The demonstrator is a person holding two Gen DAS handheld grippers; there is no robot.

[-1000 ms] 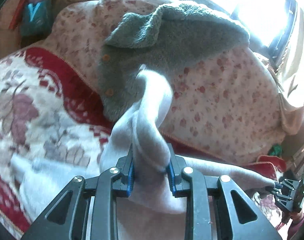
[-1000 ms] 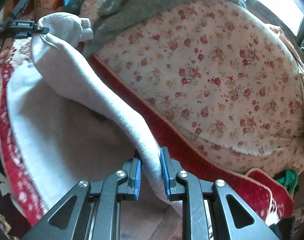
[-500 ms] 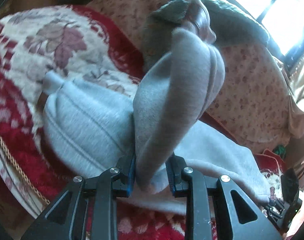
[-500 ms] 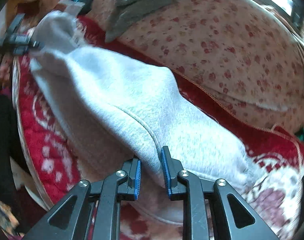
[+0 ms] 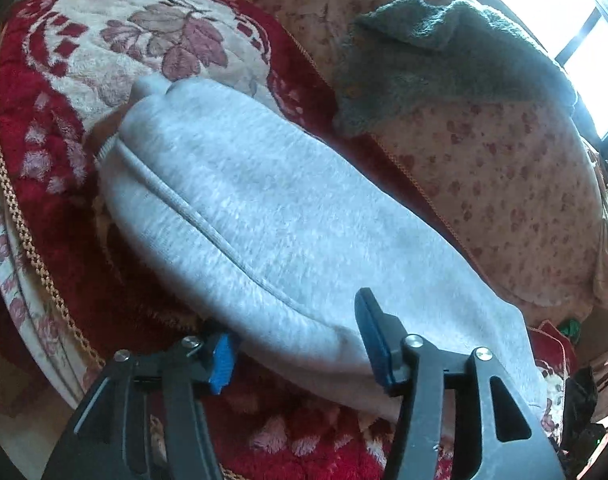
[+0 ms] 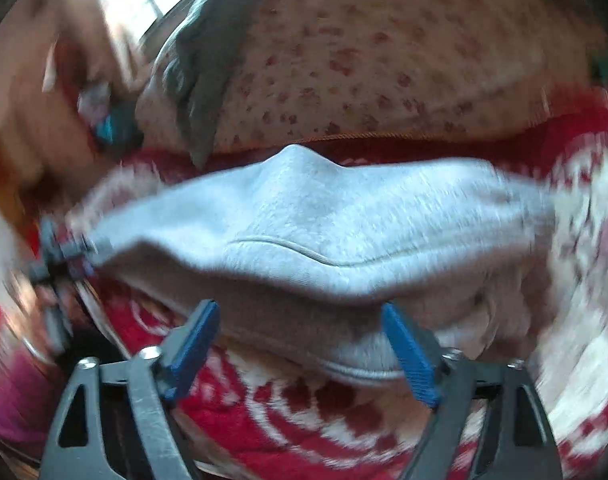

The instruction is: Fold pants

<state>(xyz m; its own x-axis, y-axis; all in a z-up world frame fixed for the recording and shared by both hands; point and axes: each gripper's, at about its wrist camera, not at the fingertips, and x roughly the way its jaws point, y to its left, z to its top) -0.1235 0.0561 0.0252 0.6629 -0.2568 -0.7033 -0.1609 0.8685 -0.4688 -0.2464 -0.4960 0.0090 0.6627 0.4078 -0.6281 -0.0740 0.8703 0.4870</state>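
Note:
The light grey pants (image 5: 284,208) lie folded over in a long flat bundle on the red floral blanket (image 5: 44,100). My left gripper (image 5: 296,350) is low at the bundle's near edge and its jaws are opening. The fold's edge lies loose between its blue pads (image 5: 220,360), which do not press on it. In the blurred right wrist view the pants (image 6: 324,216) stretch across the picture. My right gripper (image 6: 302,344) is opening wide, with the pants' hem slack between its pads (image 6: 408,352). The left gripper (image 6: 56,256) shows as a blur at the pants' left end.
A dark grey fleece garment (image 5: 444,60) lies draped over the floral back cushion (image 5: 504,184) behind the pants. The blanket's corded edge (image 5: 20,232) runs along the seat's left and front. A bright window (image 5: 564,0) is at the top right.
Both grippers came down and let go of the grey fabric they pinched. The raised fold now lies flat on the lower layer. The right gripper rolled and its view is blurred.

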